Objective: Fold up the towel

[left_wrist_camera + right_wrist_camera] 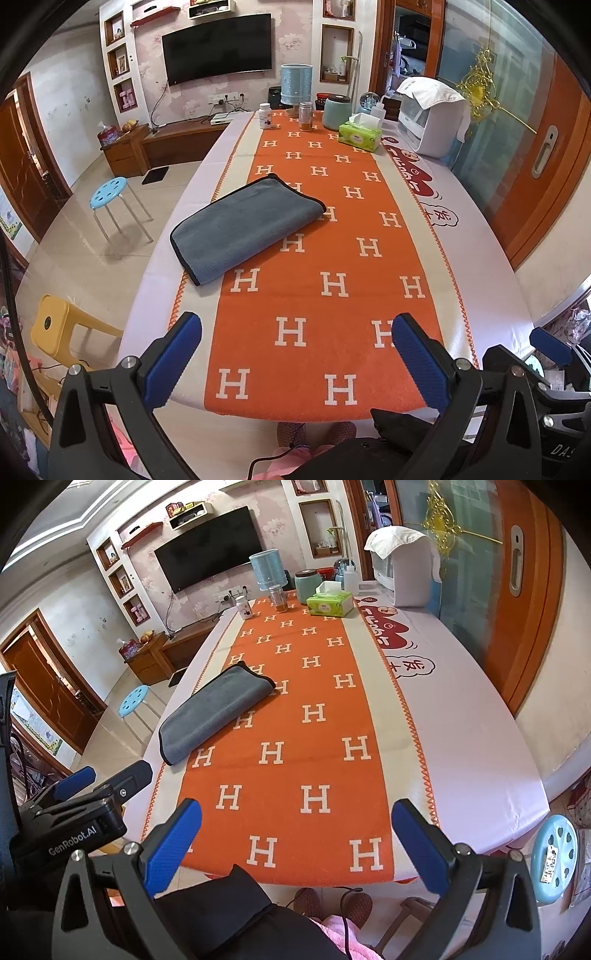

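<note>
Far ahead of fingers: wall TV (218, 46) w/ shelf niches (120, 61), wood cabinet (127, 151) below. Tiled floor (79, 229), blue stool (109, 192) left, wood door (22, 162) far left.

Left wrist view: folded towel on table, my left gripper empty

I see the grey-blue towel (248, 226), folded, black-edged, lying flat across the left border of the orange H-patterned runner (325, 258). My left gripper (297, 363) hangs at the table's near edge, blue pads wide apart, well clear of the towel. Far end: green tissue box (360, 137), white pill bottle (265, 115), teal jar (336, 112). My right gripper (550, 349) shows at lower right.
</note>
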Demonstrator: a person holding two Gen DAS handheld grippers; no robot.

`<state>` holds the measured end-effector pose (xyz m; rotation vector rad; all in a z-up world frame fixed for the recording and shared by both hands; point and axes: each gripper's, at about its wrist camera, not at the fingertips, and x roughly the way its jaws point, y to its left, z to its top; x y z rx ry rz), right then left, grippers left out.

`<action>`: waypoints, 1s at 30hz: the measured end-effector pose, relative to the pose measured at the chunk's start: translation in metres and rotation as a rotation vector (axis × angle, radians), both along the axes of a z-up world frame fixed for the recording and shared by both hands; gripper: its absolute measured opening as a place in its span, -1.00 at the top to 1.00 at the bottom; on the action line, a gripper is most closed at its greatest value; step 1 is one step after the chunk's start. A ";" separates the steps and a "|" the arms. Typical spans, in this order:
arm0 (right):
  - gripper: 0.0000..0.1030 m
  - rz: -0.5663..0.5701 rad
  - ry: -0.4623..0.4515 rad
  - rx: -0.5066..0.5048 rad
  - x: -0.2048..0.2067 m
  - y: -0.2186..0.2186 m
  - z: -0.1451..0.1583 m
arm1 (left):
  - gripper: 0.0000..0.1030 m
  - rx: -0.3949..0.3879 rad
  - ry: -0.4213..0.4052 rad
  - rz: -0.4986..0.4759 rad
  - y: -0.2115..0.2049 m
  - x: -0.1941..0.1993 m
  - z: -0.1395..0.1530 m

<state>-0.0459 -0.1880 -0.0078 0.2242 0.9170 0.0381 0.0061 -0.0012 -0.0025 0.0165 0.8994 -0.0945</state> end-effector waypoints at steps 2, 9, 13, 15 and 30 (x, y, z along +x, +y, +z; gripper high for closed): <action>-1.00 -0.002 0.007 0.001 0.001 -0.001 -0.002 | -0.99 0.000 0.000 -0.002 0.000 0.001 -0.001; -1.00 -0.004 0.013 0.003 0.002 -0.003 -0.003 | -0.99 0.001 0.002 -0.008 -0.001 0.002 -0.001; -1.00 -0.005 0.018 0.002 0.002 -0.003 -0.006 | -0.99 0.000 0.003 -0.009 -0.001 0.002 -0.001; -1.00 -0.004 0.017 0.003 0.002 -0.003 -0.006 | -0.99 0.002 0.003 -0.011 -0.001 0.002 -0.002; -1.00 -0.004 0.019 0.003 0.003 -0.002 -0.005 | -0.99 0.000 0.002 -0.017 -0.002 0.001 -0.004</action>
